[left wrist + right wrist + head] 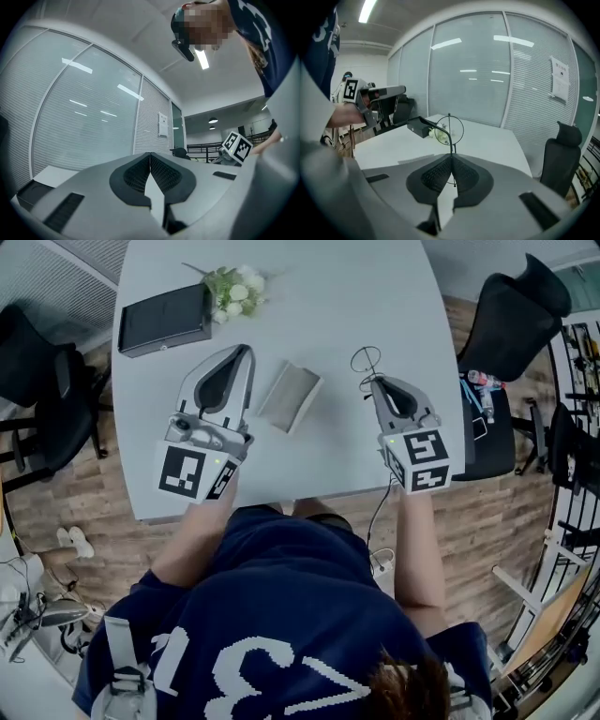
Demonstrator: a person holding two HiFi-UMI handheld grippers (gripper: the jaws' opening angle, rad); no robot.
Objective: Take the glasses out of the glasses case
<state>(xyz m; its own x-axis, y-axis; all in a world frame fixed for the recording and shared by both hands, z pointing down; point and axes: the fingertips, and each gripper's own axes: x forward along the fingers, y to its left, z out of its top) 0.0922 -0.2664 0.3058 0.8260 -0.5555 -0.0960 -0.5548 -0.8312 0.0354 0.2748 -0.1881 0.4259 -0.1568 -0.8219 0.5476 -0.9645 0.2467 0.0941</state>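
1. Nearest, on the right: pinching the glasses (449, 129) by a thin wire part in the right claw (451, 158), lens ring poking up past the tips, clear of the worktop (375, 296).
2. On the left: left claw (244, 352) pressed together on nothing.
3. Between the 2 claws: grey case (291, 397) flat on the worktop, long axis slanting away to the right, nearer the left claw. Glasses out of it, to its right. Cannot tell whether open.
4. Farthest: black box (164, 320), flowers (234, 287) beside it.
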